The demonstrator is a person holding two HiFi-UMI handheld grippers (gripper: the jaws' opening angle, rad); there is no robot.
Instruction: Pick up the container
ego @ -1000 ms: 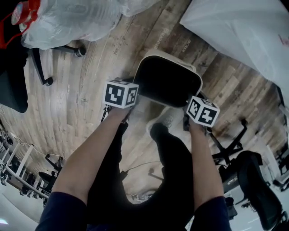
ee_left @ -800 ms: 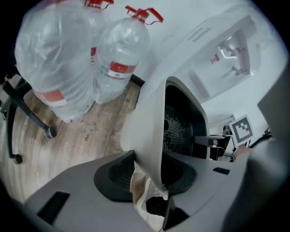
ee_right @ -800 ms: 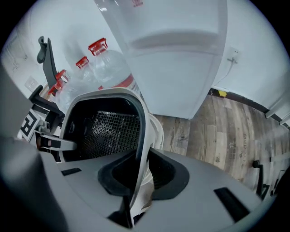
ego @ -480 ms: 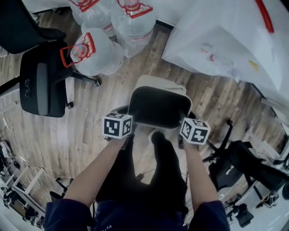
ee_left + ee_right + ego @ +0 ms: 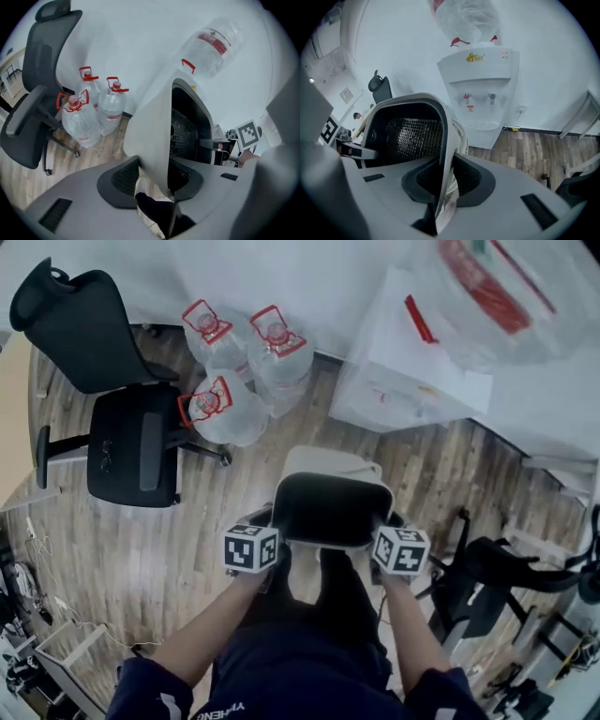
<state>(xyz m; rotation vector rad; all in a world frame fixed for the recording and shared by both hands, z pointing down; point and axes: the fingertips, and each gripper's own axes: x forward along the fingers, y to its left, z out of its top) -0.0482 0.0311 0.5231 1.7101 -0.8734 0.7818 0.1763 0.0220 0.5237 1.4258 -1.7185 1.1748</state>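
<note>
The container [image 5: 330,465] is a cream bin with a black mesh inside, held up off the wooden floor in front of the person. My left gripper [image 5: 272,524] is shut on its left wall, and my right gripper [image 5: 386,524] is shut on its right wall. In the left gripper view the cream wall [image 5: 152,122] runs between the pads of the left gripper [image 5: 157,177]. The right gripper view shows the other wall [image 5: 448,140] pinched by the right gripper [image 5: 444,180], with the mesh inside [image 5: 410,136] to its left.
Three big water bottles [image 5: 234,381] stand on the floor ahead, beside a black office chair [image 5: 131,442]. A white water dispenser [image 5: 480,89] stands against the wall, topped by an upturned bottle. Another dark chair [image 5: 487,577] is at the right.
The person has carried the container across the floor; the bottles, the office chair and the dispenser have come into view ahead. Both grippers keep their hold on its walls.
</note>
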